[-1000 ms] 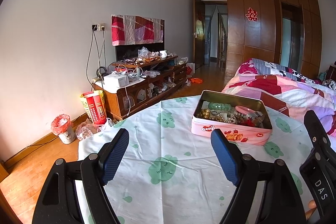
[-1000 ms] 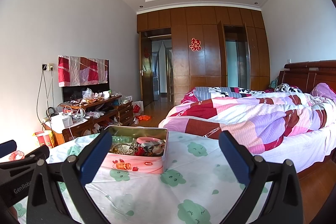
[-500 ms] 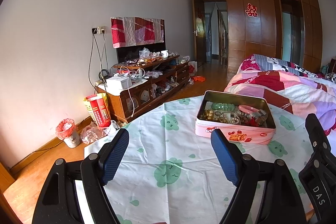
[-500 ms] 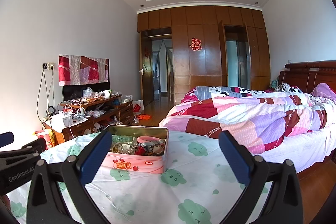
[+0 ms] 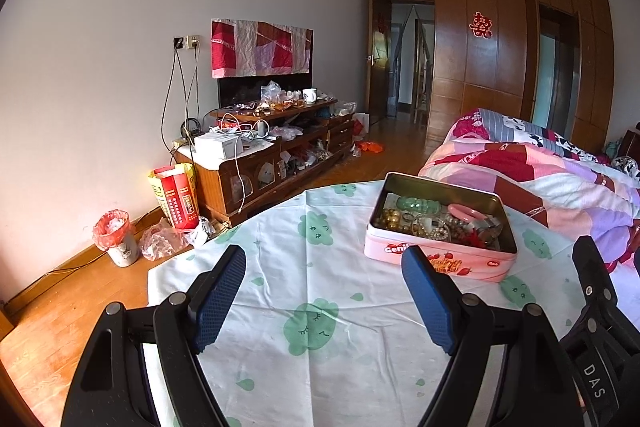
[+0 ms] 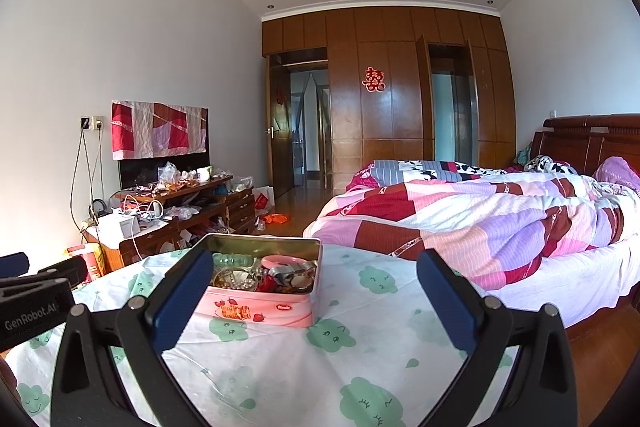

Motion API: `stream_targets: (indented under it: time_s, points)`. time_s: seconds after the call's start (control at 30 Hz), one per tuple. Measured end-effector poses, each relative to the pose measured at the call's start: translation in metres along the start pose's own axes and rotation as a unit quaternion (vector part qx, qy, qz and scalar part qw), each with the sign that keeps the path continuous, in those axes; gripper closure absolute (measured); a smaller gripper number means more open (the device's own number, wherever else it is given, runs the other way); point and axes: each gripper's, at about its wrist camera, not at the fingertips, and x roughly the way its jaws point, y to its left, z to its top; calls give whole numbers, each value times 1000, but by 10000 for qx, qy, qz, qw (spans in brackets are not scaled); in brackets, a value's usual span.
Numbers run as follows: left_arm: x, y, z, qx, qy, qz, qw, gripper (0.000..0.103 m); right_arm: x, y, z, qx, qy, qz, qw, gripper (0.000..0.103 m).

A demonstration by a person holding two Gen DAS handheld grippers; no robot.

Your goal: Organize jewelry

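An open pink tin (image 5: 440,259) full of jewelry sits on the round table covered by a white cloth with green clouds (image 5: 312,327). Inside lie a green bead bracelet (image 5: 418,203), a pink bangle (image 5: 466,213) and gold beads (image 5: 390,217). My left gripper (image 5: 324,267) is open and empty, hovering above the cloth, short of and left of the tin. My right gripper (image 6: 314,267) is open and empty, with the tin (image 6: 264,303) ahead between its fingers, toward the left finger. The green bracelet (image 6: 234,259) and pink bangle (image 6: 286,261) show there too.
A bed with a pink and red patchwork quilt (image 6: 480,215) stands right of the table. A cluttered wooden TV cabinet (image 5: 272,163) lines the left wall, with a red bin (image 5: 116,235) and bags on the floor. The left gripper's body (image 6: 32,303) shows at the right wrist view's left edge.
The left gripper has tilted and drawn back slightly, so the tin sits lower and farther right in its view. The right gripper has barely moved. Both stay open.
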Motion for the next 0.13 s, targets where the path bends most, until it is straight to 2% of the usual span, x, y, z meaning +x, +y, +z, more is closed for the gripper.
stream_targets:
  time_s: [0.13]
  points:
    - [3, 1, -1, 54, 88, 85, 9999, 22, -3, -1, -5, 28, 97, -21, 9999, 0]
